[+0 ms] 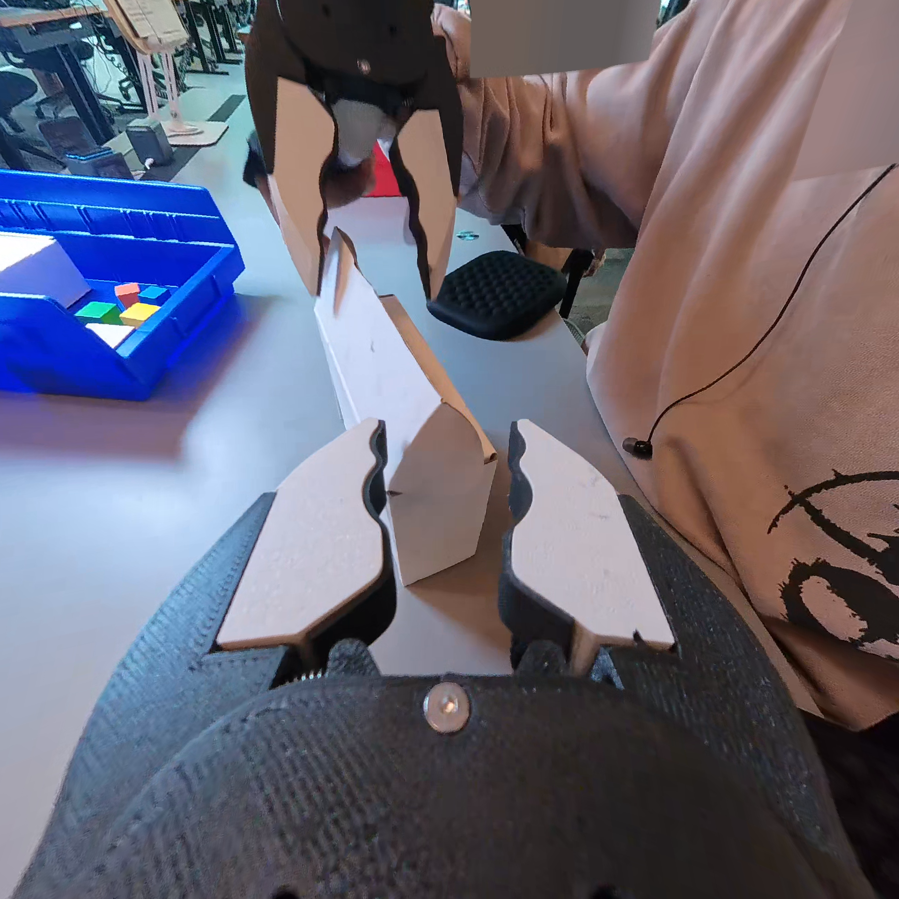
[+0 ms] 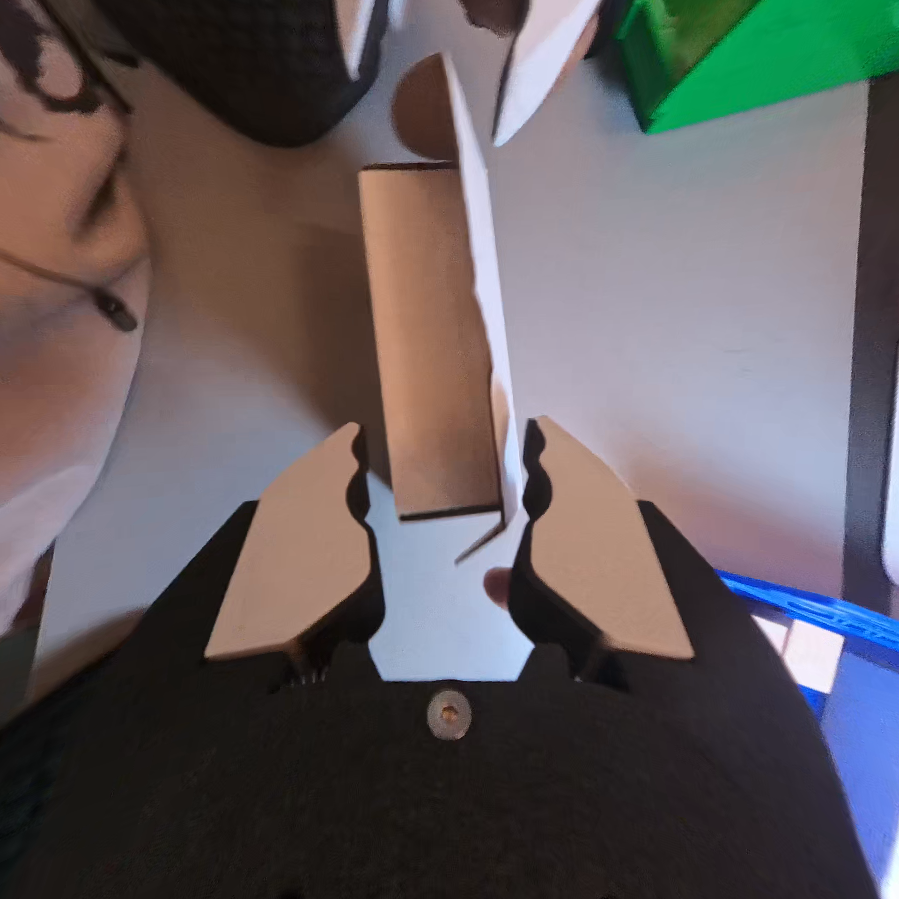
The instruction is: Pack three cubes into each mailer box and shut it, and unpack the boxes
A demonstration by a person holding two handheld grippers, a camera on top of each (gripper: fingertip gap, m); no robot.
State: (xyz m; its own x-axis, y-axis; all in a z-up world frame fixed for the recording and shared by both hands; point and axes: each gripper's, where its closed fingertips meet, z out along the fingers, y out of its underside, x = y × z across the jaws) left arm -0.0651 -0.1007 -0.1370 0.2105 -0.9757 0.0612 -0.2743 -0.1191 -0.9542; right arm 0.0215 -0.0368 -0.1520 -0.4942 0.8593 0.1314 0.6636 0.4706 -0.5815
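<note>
A mailer box (image 1: 384,360), white outside and brown inside, lies unfolded on the grey table (image 1: 243,486) between both grippers. My left gripper (image 1: 447,438) is open, with the box's near end flap (image 1: 438,506) standing between its fingers. My right gripper (image 1: 374,292) points down at the far end, open, straddling the far flap. In the right wrist view the right gripper (image 2: 445,428) is open around the brown strip (image 2: 428,316) and an upright white panel (image 2: 481,243). The left gripper (image 2: 428,87) is at the top. Several coloured cubes (image 1: 131,306) lie in the blue bin (image 1: 146,369).
The blue bin also holds a white box piece (image 1: 34,262) and shows at the lower right of the right wrist view (image 2: 802,618). A green bin (image 2: 729,58) stands beyond the box. A person's torso (image 1: 729,292) is close on the right. A black chair seat (image 1: 496,292) is past the table edge.
</note>
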